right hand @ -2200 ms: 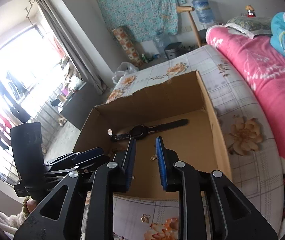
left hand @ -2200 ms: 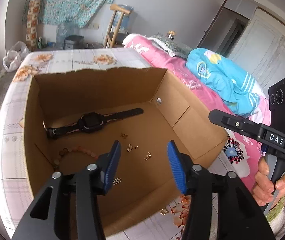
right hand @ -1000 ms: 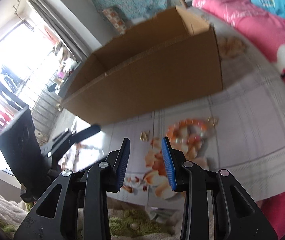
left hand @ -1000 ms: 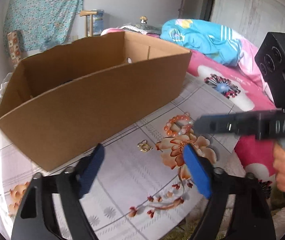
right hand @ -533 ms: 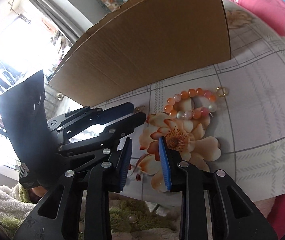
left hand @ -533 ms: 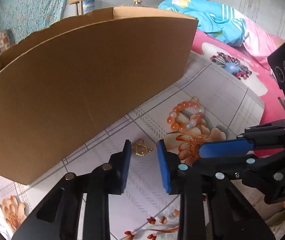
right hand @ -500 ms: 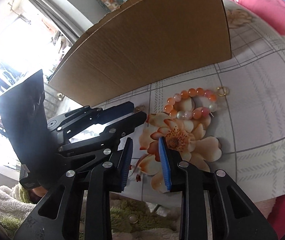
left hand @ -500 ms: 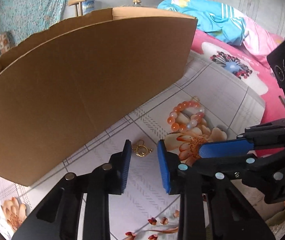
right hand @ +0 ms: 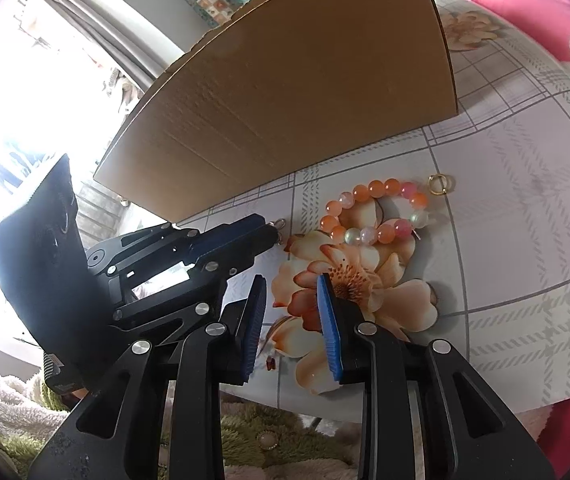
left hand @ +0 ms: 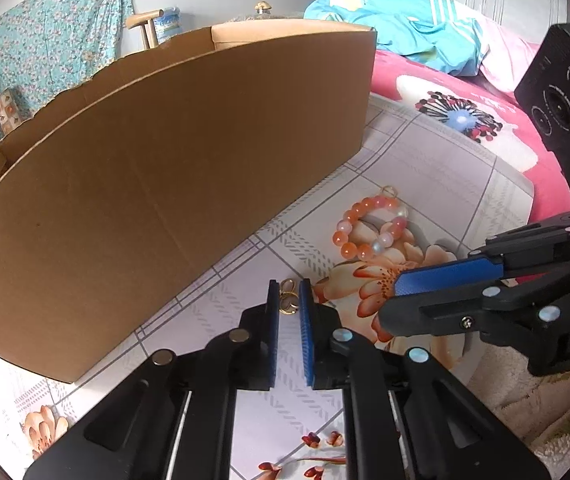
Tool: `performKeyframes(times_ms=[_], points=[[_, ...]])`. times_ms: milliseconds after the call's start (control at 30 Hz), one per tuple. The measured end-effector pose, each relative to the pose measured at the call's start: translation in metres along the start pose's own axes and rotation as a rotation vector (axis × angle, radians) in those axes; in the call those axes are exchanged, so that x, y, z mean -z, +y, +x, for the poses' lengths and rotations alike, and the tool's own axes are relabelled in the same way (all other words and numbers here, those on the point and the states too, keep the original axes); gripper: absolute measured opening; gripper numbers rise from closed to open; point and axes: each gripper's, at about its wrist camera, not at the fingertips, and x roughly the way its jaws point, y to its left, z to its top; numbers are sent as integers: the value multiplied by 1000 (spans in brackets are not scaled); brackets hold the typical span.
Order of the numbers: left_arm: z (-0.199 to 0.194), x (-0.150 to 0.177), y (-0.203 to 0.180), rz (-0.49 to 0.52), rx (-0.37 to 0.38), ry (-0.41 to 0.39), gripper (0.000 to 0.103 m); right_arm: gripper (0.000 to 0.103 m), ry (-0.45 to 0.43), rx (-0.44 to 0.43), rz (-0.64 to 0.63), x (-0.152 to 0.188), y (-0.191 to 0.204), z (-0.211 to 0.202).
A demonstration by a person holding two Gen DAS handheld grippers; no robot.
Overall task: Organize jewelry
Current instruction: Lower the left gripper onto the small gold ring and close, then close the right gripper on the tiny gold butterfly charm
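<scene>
The left gripper (left hand: 288, 300), its jaws having just been closing, stands narrowed on a small gold charm (left hand: 288, 299) that lies on the table (left hand: 437, 168) directly between the blue pads (left hand: 273, 320), at their very tips; whether the pads already press on it cannot be told, since a thin gap shows on each side. Seen from the right wrist, the closed left tips meet the charm (right hand: 279, 225) just in front of the box (right hand: 285, 92), whose near wall rises close behind it. The right gripper (right hand: 287, 300) is partly spread and empty, hovering over the printed flower, with the bead bracelet (right hand: 377, 216) ahead of it and slightly to its right, well short of its pads; a gold ring (right hand: 440, 184) lies just beyond the bracelet's far end. The bracelet's loop runs roughly across the right gripper's line of approach. The left hand is thus the nearer to the charm, the right to the bracelet. The likely next move is a lift of the charm over the wall; a slipped pinch on so small a piece is the risk.
</scene>
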Motion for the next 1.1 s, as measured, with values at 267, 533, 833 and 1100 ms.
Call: performKeyframes(times_ms=[267,533,833,1100], points=[[-9,4,11,-52,22,-24,9,27,-2,5,-5,3,-2,-5],[-23,13,28,-112,-45,-35,9,27,-31,51,-69,3,18,-5],[-30,33,50,-231,-72,-41,9,27,-40,150,-245,-10,49,17],[-32,40,51,-230,-70,-61,9,28,-3,245,-437,-20,62,38]])
